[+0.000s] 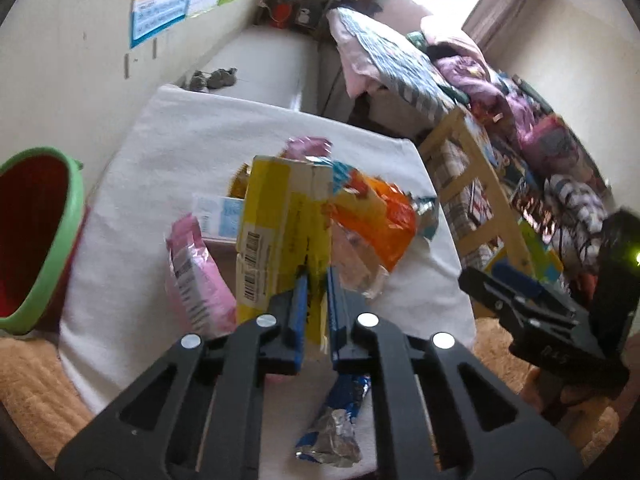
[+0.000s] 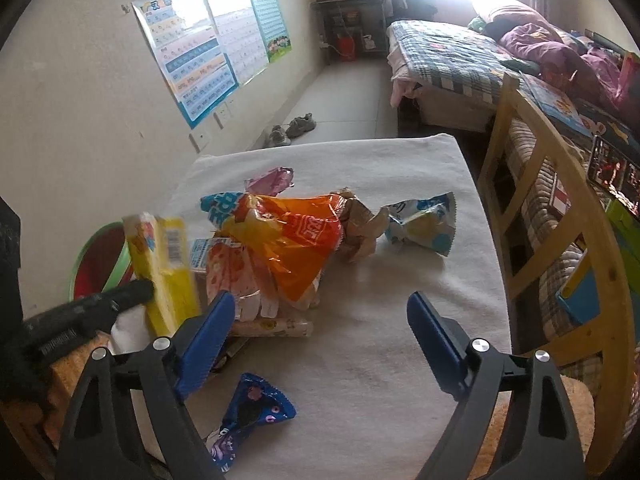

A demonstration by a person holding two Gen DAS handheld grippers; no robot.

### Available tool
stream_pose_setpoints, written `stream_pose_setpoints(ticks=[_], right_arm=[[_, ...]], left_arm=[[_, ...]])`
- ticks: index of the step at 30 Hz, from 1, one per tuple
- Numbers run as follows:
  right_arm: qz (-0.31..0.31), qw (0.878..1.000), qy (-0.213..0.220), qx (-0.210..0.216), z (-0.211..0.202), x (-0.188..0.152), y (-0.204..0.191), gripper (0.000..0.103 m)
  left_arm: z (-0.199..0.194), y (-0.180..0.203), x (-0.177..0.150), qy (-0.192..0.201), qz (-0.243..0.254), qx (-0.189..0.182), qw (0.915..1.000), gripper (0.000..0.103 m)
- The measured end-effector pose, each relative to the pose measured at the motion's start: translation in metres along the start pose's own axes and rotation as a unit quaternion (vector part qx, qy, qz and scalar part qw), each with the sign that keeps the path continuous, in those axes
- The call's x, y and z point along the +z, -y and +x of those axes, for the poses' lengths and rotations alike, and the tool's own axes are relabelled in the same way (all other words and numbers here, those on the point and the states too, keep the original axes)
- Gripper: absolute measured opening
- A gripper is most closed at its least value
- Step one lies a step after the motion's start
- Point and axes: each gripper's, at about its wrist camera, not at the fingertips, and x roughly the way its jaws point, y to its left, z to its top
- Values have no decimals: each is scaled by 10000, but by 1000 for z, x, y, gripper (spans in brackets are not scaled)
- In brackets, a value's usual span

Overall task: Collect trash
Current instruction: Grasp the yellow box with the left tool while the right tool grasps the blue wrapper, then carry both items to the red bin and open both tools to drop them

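the yellow box [image 1: 280, 236] is pinched at its lower edge by the nearly shut left gripper [image 1: 317, 300] and stands tilted above the counter [image 1: 192, 132], likely for carrying to the bin [image 1: 36, 240] at the left. the right gripper [image 2: 320, 344] is held wide open and empty over the wrappers [image 2: 296, 240], ready to pick.

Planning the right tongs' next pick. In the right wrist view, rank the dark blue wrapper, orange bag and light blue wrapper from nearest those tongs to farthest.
1. Dark blue wrapper, just below the left finger.
2. Orange bag, ahead, centre-left.
3. Light blue wrapper, farther back, right of the bag.
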Motion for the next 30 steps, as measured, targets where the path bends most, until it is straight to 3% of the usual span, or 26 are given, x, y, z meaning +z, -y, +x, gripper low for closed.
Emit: stream_pose_setpoints(ticks=[5,9,18,20,24,30], right_arm=[[-106,9991,-258,331,7,-3,-9,83],[-43,9920,-981,791,25,-20,-19,83],[-258,9686,-2282,955,60,-77,-45,81],[-190,9636,-2458,1037,68,-81,-47,70],[138,9546,-2639,1376,77,-90,-41,22],[-27,9692,-1945,1510,39,-65,-40,15]], left_arm=[[-15,-24,8,211,-360,15,9991,8],[-25,-36,10,383,-536,52,9978,7],[-34,-42,8,561,-587,-30,9967,7],[-36,-43,7,584,-584,-52,9966,7],[-38,-47,6,612,-610,-68,9962,7],[-52,-57,9,781,-711,-17,9944,7]])
